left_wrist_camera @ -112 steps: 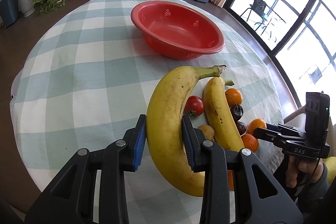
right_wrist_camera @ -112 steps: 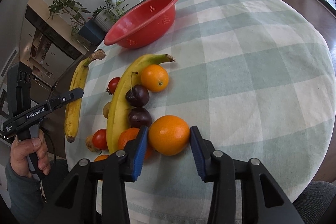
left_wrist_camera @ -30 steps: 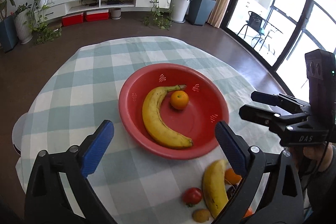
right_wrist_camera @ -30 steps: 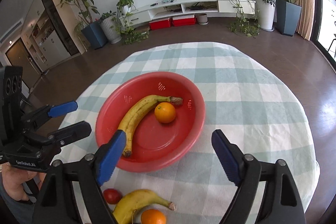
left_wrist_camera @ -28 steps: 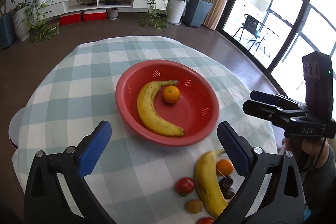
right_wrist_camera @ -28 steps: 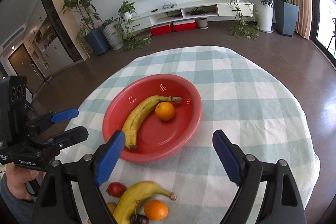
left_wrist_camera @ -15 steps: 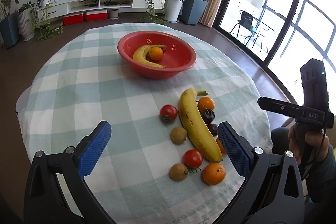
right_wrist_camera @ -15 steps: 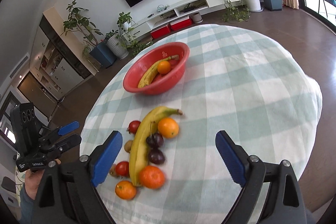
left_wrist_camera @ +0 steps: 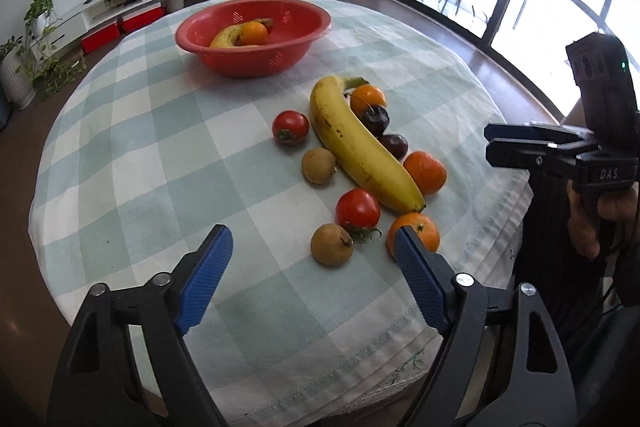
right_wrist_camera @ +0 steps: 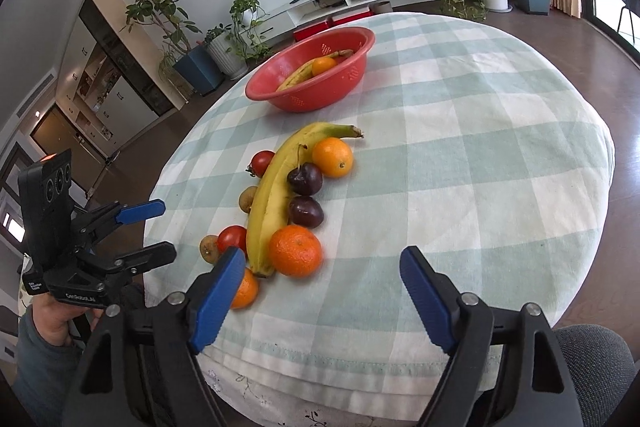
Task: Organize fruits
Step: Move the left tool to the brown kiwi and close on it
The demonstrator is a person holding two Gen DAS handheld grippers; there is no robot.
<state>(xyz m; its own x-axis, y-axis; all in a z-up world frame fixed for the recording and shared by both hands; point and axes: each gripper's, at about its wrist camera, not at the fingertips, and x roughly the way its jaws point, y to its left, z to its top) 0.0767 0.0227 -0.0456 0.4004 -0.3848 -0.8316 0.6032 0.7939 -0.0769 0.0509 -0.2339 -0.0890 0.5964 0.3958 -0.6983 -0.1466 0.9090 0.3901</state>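
A red bowl point(left_wrist_camera: 256, 59) at the far side of the table holds a banana point(left_wrist_camera: 224, 37) and an orange point(left_wrist_camera: 253, 32); it also shows in the right wrist view point(right_wrist_camera: 320, 95). A loose banana point(left_wrist_camera: 360, 151) lies on the checked cloth with several oranges, tomatoes, dark cherries and brown fruits around it; it also shows in the right wrist view point(right_wrist_camera: 272, 203). My left gripper point(left_wrist_camera: 312, 279) is open and empty, hovering at the near edge, near a brown fruit point(left_wrist_camera: 331, 244). My right gripper point(right_wrist_camera: 320, 295) is open and empty, near an orange point(right_wrist_camera: 295, 250).
The round table point(right_wrist_camera: 500, 147) has a green-and-white checked cloth. The right gripper shows at the right in the left wrist view point(left_wrist_camera: 536, 147); the left gripper shows at the left in the right wrist view point(right_wrist_camera: 136, 231). Plants, a TV shelf and windows ring the room.
Both grippers pulled back from above the bowl toward the near table edge and lowered. The banana and orange stay in the bowl. Both jaws stay open.
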